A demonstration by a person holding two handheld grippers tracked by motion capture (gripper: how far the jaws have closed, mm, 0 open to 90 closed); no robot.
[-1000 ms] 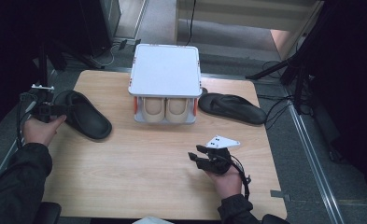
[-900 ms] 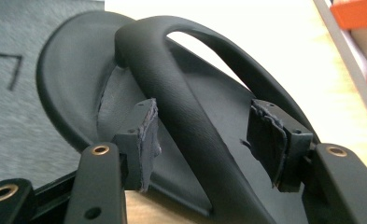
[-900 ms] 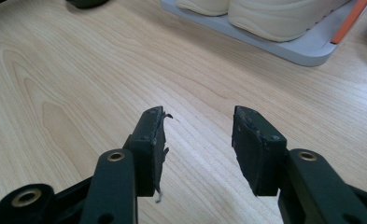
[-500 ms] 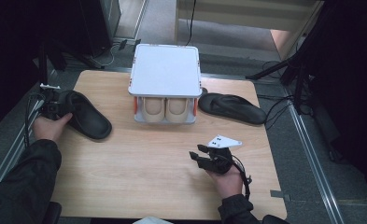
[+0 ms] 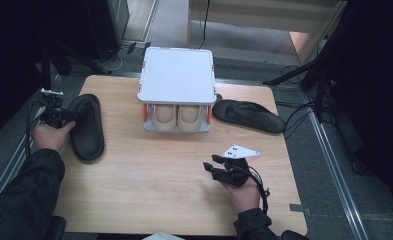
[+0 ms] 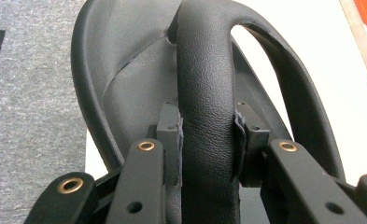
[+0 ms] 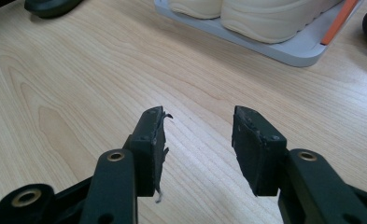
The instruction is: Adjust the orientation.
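A black sandal (image 5: 86, 127) lies at the table's left edge, toe away from me. My left gripper (image 5: 66, 116) reaches it from the left; its jaws have just been closing, and in the left gripper view its pads (image 6: 169, 135) press both sides of the sandal's thick strap (image 6: 204, 70). A second black sandal (image 5: 249, 116) lies at the right, beside the white shoe rack (image 5: 176, 75). My right gripper (image 5: 216, 167) rests near the table's front, open over bare wood (image 7: 200, 140), with nothing between its fingers.
The white rack holds a pair of beige shoes (image 5: 176, 116) on its lower shelf, seen close ahead in the right gripper view (image 7: 251, 14). Grey floor borders the table's left edge (image 6: 31, 116). Cables and dark stands crowd the floor at the back and right.
My left hand has shifted slightly toward the sandal and its jaws have closed on the strap. The sandal has swung from a diagonal to lie lengthwise. The right hand has kept still.
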